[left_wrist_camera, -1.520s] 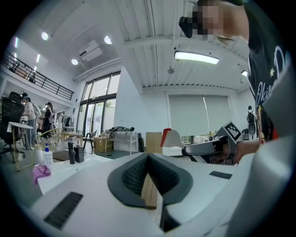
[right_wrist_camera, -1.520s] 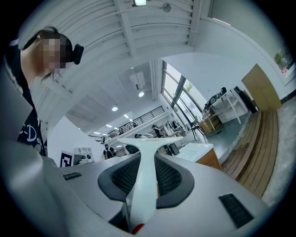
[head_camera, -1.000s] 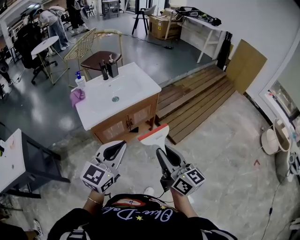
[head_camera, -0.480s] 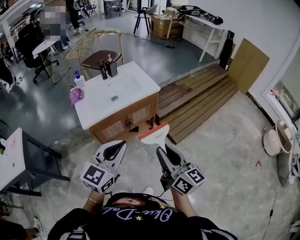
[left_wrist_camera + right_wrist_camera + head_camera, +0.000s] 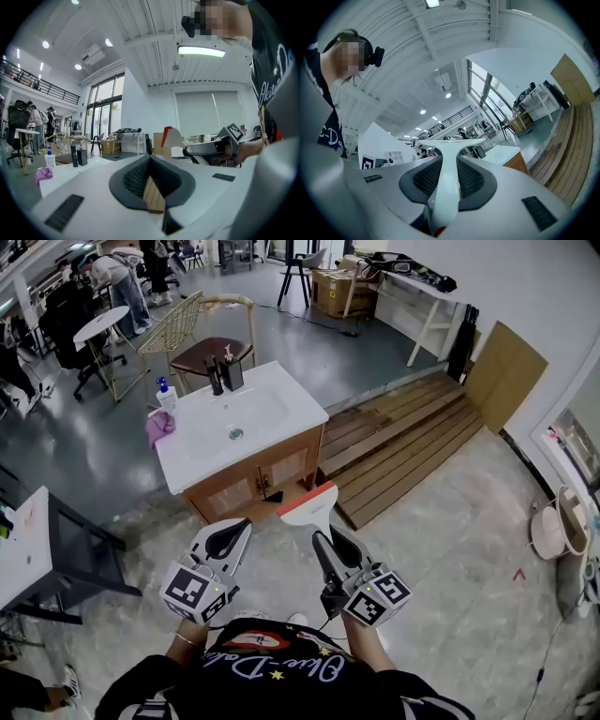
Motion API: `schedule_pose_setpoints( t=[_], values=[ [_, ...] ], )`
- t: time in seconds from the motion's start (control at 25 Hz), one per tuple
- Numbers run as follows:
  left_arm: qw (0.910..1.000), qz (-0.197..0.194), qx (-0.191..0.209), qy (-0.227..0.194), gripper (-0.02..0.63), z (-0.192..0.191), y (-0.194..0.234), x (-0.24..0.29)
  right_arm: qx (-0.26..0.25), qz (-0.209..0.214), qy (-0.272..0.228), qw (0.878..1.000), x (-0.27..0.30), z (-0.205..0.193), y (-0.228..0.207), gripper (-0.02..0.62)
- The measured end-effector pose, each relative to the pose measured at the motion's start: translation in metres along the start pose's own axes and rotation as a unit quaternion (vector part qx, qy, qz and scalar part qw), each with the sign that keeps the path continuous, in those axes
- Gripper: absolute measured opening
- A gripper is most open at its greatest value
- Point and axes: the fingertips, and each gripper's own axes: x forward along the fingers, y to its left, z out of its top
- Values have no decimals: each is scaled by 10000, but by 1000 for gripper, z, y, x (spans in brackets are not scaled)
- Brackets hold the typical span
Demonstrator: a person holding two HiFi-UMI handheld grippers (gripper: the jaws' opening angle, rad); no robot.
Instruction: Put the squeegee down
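Squeegee (image 5: 309, 506), white with a red edge, gripped by right tongs (image 5: 327, 539).

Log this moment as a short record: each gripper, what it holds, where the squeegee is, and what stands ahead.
right gripper: jaws closed on the squeegee's white handle
squeegee: held in the air, red-edged blade out ahead of the jaws, not yet put down
left gripper: jaws together, nothing between them
ahead: sink cabinet with a white top and wooden front
on the cabinet's left end: soap bottle, purple cloth
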Motion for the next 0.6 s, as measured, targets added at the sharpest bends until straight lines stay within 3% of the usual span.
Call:
schedule_pose_setpoints(
  t=[0.6],
  values=[
    [9999, 76, -130, -64, 6, -4, 9, 1, -19, 103, 68, 9999, 9, -2, 0, 108]
  ],
)
